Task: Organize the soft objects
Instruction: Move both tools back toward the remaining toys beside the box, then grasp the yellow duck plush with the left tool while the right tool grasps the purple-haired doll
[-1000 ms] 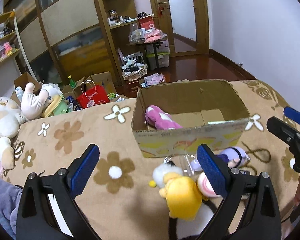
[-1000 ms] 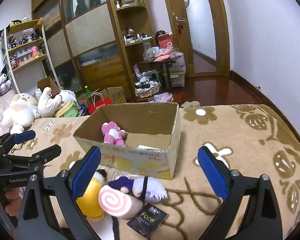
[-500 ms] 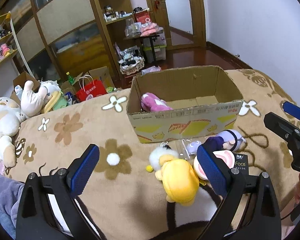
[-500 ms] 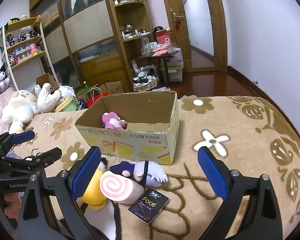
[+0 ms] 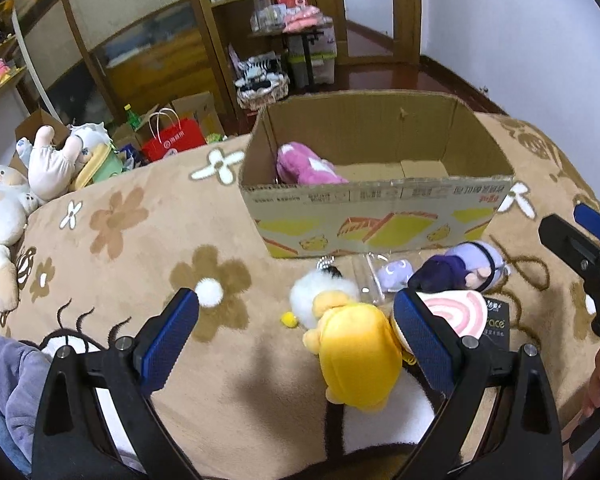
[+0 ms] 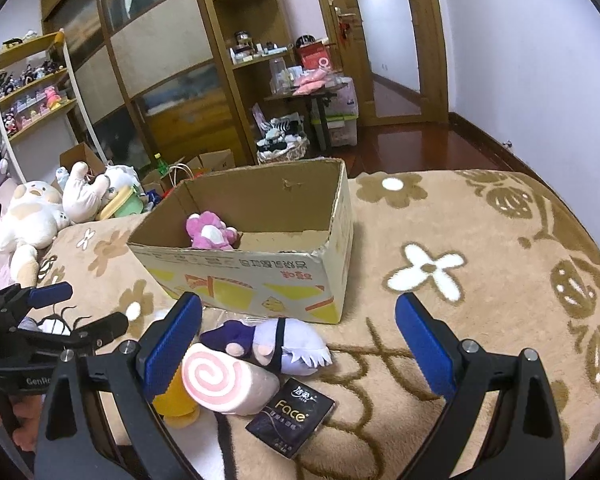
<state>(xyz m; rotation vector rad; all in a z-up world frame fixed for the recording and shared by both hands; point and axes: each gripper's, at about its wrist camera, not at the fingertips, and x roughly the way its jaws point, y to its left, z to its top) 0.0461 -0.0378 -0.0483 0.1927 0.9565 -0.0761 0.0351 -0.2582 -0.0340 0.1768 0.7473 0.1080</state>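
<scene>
Both grippers gape wide and empty: left gripper [image 5: 296,336] has drawn back and dropped toward the yellow plush duck [image 5: 356,360], right gripper [image 6: 298,336] beside it over the pink swirl roll plush [image 6: 220,380] and purple-haired doll [image 6: 276,344]. Beyond, against the blanket's [image 6: 480,240] far edge, the cardboard box [image 5: 380,216] now sits farther off, holding one pink plush bear [image 5: 304,166]. Another pickup looks imminent.

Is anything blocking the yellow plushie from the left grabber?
Nothing visible does. The yellow plush lies in the open on the blanket just ahead of the open left gripper, near its right finger.
</scene>
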